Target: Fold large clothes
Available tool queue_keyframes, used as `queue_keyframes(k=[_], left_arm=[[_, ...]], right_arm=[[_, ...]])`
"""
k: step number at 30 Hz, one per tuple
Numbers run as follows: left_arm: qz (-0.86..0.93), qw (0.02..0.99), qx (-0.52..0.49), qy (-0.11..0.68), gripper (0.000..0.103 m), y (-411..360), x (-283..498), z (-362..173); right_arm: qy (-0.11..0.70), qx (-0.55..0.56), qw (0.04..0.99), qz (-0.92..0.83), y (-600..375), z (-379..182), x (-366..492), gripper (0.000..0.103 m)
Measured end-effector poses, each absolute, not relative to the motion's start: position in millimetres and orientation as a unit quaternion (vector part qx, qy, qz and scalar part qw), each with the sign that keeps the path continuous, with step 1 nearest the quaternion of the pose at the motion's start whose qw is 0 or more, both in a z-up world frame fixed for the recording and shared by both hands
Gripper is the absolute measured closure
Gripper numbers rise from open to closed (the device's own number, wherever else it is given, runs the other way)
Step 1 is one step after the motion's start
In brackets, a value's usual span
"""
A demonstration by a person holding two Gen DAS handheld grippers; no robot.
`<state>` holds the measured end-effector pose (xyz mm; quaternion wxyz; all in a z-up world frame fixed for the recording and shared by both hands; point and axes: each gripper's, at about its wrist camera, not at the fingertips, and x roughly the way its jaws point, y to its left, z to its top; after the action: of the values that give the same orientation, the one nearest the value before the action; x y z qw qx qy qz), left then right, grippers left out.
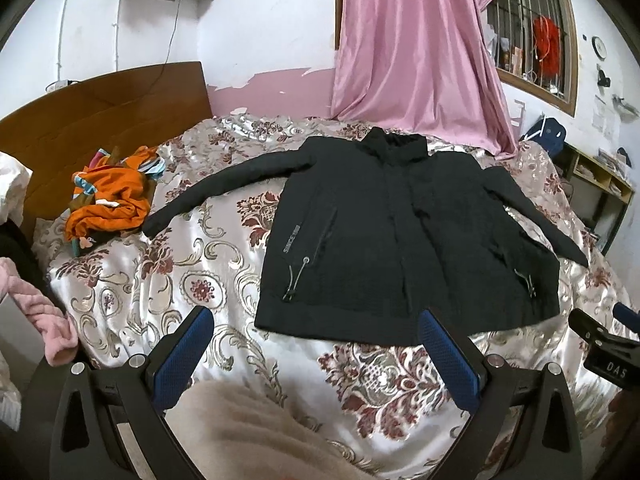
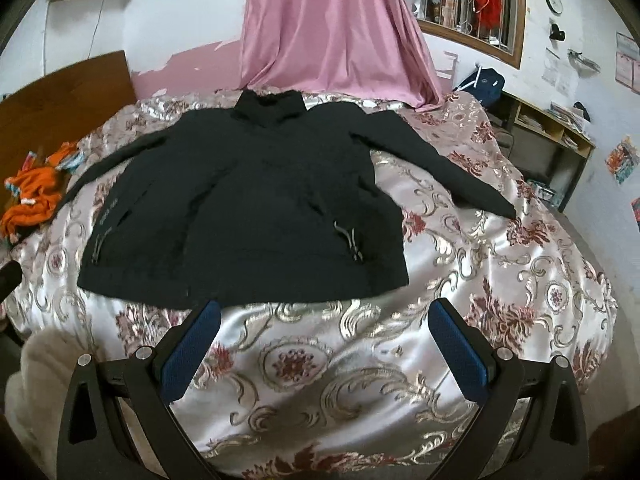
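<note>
So I had both wrist cams looking down at the bed [image 1: 168, 280], covered in that shiny floral quilt. The jacket [image 1: 400, 240] was lying flat in the middle of the frame on the left cam, front side up, collar toward the top by the pink curtain [image 1: 408, 48], hem toward me. Both sleeves were spread out, one reaching toward mid left, the other toward mid right. On the right cam the jacket [image 2: 248, 200] sat more to the upper left of center, with its right-hand sleeve running out across the quilt.

Left tongs [image 1: 314, 332] were spread wide at the bottom of the frame, nothing between the blue pads [image 1: 184, 360], hanging just short of the hem and not touching it as far as I could tell. Right tongs [image 2: 324, 320] were the same deal: wide open, empty, low in their own frame just below the hem.

Other stuff: an orange clothes pile [image 1: 108, 200] at mid left near the headboard [image 1: 100, 120], a barred window [image 1: 532, 40] at upper right, and a shelf [image 2: 548, 136] along the right wall.
</note>
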<state>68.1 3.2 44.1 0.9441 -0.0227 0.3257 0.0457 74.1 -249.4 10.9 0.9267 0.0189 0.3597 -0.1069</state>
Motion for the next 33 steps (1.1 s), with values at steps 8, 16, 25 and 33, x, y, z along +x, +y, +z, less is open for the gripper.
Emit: queue_keyframes(k=[8, 16, 25, 33], left_arm=[[0.038, 0.936, -0.002, 0.349, 0.0, -18, 99, 73], [0.011, 0.929, 0.054, 0.367, 0.0, -64, 138, 102], [0.003, 0.926, 0.155, 0.345, 0.0, -134, 194, 124], [-0.026, 0.916, 0.181, 0.357, 0.0, -178, 260, 108]], right_arm=[[0.33, 0.041, 0.937, -0.107, -278, 29, 87, 0.001], [0.308, 0.05, 0.944, -0.11, -315, 36, 106, 0.001], [0.265, 0.052, 0.949, -0.16, -378, 37, 133, 0.001], [0.245, 0.066, 0.94, -0.229, -440, 37, 175, 0.001]])
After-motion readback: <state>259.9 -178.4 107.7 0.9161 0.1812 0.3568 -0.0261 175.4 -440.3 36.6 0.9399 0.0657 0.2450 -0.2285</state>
